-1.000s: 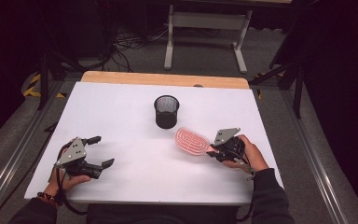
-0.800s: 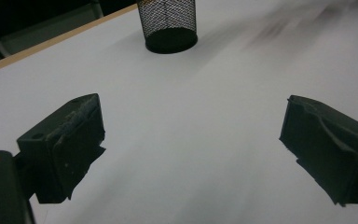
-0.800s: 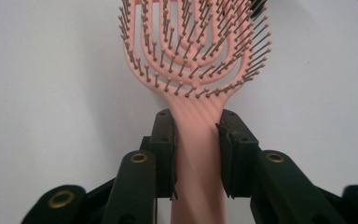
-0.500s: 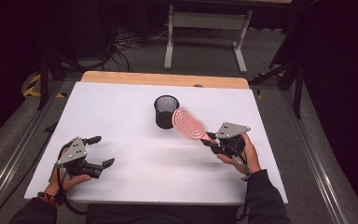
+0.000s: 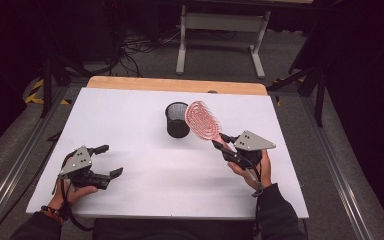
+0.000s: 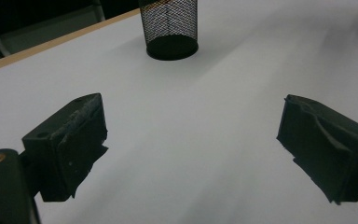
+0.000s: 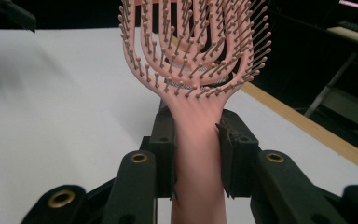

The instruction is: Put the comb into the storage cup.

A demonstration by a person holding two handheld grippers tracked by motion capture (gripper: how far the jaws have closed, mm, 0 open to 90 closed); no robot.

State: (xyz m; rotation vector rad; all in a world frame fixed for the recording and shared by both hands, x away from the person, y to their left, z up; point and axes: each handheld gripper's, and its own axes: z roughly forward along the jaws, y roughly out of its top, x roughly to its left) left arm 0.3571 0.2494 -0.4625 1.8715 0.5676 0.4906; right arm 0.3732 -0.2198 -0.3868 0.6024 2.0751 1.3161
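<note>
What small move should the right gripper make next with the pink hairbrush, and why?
Probably carry the hairbrush a little further toward the mesh cup and turn its handle downward. The right gripper is shut on the handle, the brush is off the table, and its head sits beside the cup's rim, not above the opening.

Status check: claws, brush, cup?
Right claw shut on brush handle, head raised beside the mesh cup. Left claw open, empty, low over the table. Nothing between brush and cup.
</note>
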